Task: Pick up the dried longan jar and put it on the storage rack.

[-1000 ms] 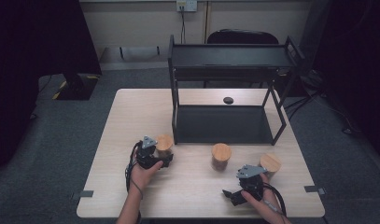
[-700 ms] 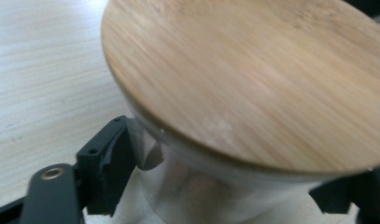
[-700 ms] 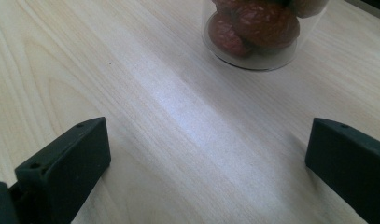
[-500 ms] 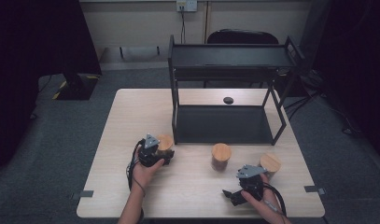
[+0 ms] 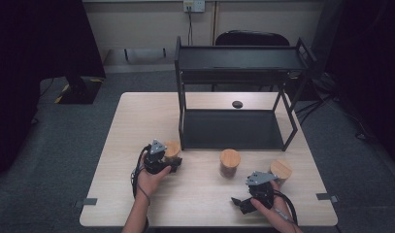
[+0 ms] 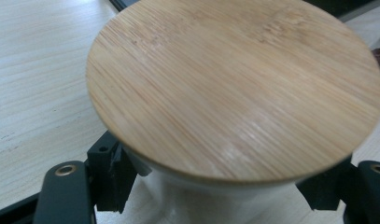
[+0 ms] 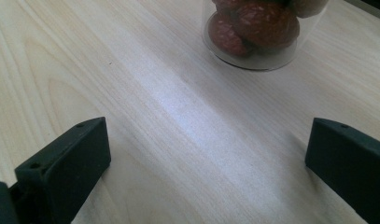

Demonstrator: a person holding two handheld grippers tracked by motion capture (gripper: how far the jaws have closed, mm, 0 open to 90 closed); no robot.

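Three glass jars with bamboo lids stand near the front of the wooden table (image 5: pixel 137 121). My left gripper (image 5: pixel 172 162) is shut on the left jar (image 5: pixel 173 148). In the left gripper view its lid (image 6: pixel 234 88) looms large, and the black jaws press the glass body from both sides; they have just been closing on it. My right gripper (image 5: pixel 242 198) rests open near the front edge. In the right gripper view (image 7: pixel 208 135) bare table lies between the jaws. Ahead of it stands the middle jar (image 7: pixel 253 28) (image 5: pixel 229 162), holding red-brown fruit. The third jar (image 5: pixel 281 170) sits just right of that hand.
A black two-level metal rack (image 5: pixel 238 63) stands on the far half of the table, its lower shelf (image 5: pixel 229 128) just behind the jars. A small black round object (image 5: pixel 237 104) lies behind it. A dark chair (image 5: pixel 253 39) is beyond the table.
My left gripper has edged right toward the left jar and its jaws have closed around the glass. The right hand and the other two jars have not moved.
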